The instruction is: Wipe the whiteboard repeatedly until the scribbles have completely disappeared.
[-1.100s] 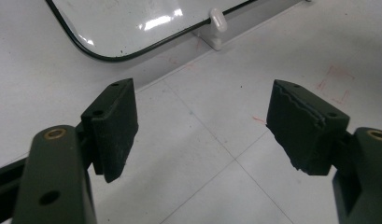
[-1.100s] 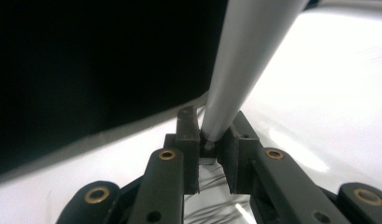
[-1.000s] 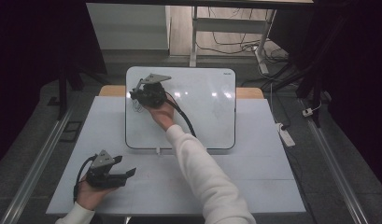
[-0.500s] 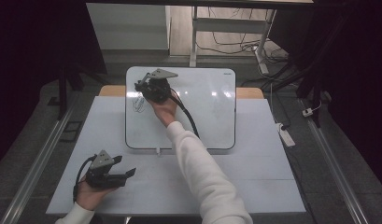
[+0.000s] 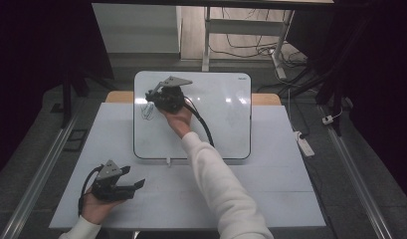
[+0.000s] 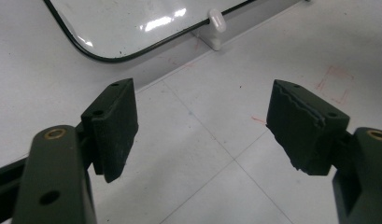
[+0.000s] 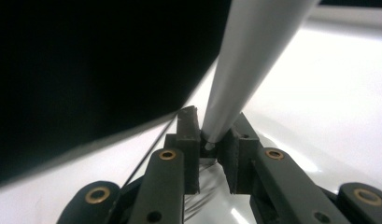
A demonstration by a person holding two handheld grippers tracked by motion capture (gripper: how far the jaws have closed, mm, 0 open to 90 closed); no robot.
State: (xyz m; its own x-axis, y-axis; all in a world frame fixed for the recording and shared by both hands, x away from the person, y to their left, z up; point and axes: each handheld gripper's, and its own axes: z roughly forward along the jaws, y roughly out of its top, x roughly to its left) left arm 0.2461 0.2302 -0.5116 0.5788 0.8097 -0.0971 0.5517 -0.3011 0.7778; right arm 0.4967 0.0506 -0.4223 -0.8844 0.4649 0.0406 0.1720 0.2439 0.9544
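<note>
A white whiteboard (image 5: 221,109) lies at the back middle of the table. My right gripper (image 5: 152,101) hovers over the board's far left part, shut on a thin grey marker (image 7: 244,56) that runs up between its jaws (image 7: 212,144). Dark scribbled lines (image 5: 147,110) mark the board just under the jaws. My left gripper (image 5: 134,185) rests in a hand near the table's front left corner. Its jaws stand wide apart (image 6: 202,126) with nothing between them, over bare table, and the whiteboard's near corner (image 6: 132,23) is ahead of it.
A small white piece (image 5: 168,161) sits against the whiteboard's near edge, also ahead of the left gripper (image 6: 217,21). The table top (image 5: 270,189) is white with faint red marks (image 6: 336,81). A power strip (image 5: 304,144) and cables lie on the floor at the right.
The right gripper with the marker has shifted slightly right over the board's far left part. The left gripper has stayed where it was.
</note>
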